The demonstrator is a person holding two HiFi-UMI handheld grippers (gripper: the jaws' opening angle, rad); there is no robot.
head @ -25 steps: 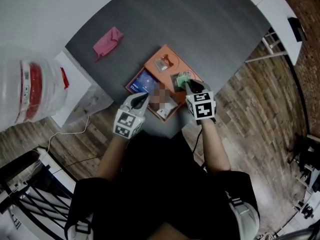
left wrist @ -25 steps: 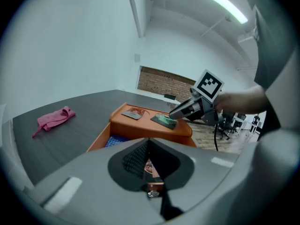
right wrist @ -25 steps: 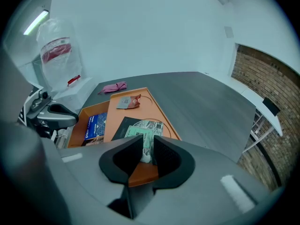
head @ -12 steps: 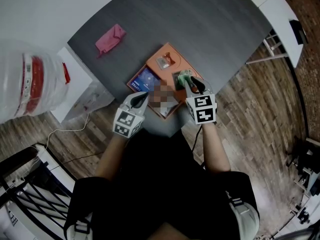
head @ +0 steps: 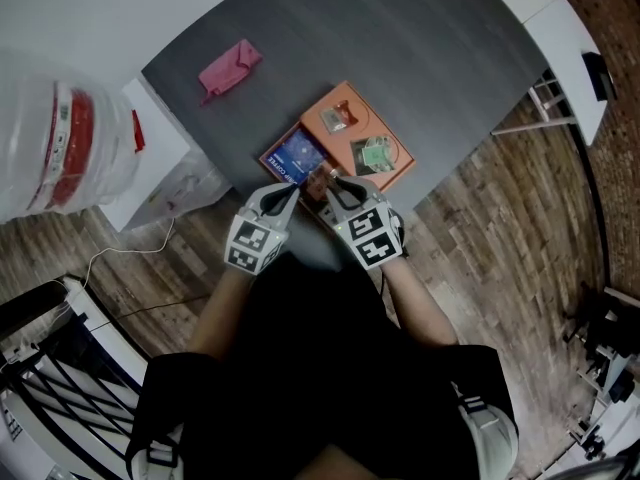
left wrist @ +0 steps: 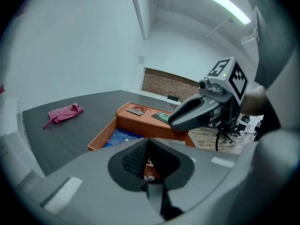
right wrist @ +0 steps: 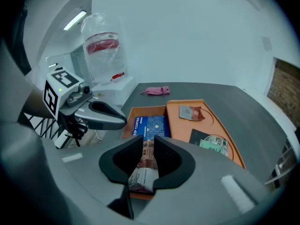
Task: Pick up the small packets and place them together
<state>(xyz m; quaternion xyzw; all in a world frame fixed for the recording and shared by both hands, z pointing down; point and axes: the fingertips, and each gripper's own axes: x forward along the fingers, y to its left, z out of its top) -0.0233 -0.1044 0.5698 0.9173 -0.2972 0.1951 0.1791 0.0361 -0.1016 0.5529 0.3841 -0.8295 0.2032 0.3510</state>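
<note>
Between jaws of the right gripper (right wrist: pixel 149 143), slightly apart and just closing, lies a brown packet (right wrist: pixel 145 168).

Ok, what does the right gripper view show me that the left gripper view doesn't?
Only the right gripper view plainly shows the brown-and-white packet between the jaws of the right gripper, which have just been closing; whether the pads press it I cannot tell. It also shows the water jug.
Only the left gripper view shows the left gripper end-on, jaws shut, and the right gripper's marker cube.
Both show the orange tray, blue coffee packet, red-brown packet, green packet and pink cloth.
</note>
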